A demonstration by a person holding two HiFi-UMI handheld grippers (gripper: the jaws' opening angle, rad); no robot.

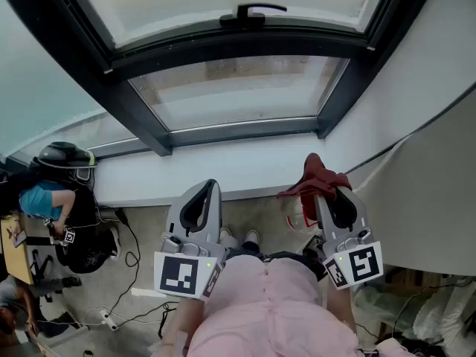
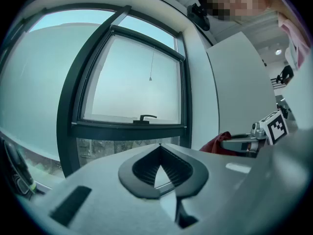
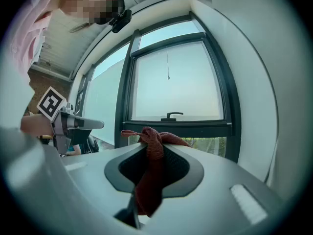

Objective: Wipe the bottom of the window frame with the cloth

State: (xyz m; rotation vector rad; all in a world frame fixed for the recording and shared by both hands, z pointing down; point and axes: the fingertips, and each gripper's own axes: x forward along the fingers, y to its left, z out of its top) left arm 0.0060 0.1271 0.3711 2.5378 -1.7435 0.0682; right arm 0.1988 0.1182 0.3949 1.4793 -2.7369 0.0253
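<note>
A dark red cloth (image 1: 316, 178) is bunched at the tip of my right gripper (image 1: 321, 192), whose jaws are shut on it; in the right gripper view the cloth (image 3: 150, 165) hangs down between the jaws. My left gripper (image 1: 212, 187) is shut and holds nothing, its tip (image 2: 160, 146) pointing at the window. Both grippers hover just short of the white sill (image 1: 223, 162). The dark bottom rail of the window frame (image 1: 238, 130) lies beyond the sill, below a handle (image 1: 253, 11) on the upper sash.
White wall panels (image 1: 439, 162) stand close on the right. A seated person (image 1: 52, 199) with a dark cap is at the lower left, with cables (image 1: 126, 303) on the floor. A person in a pink garment (image 1: 260, 311) holds the grippers.
</note>
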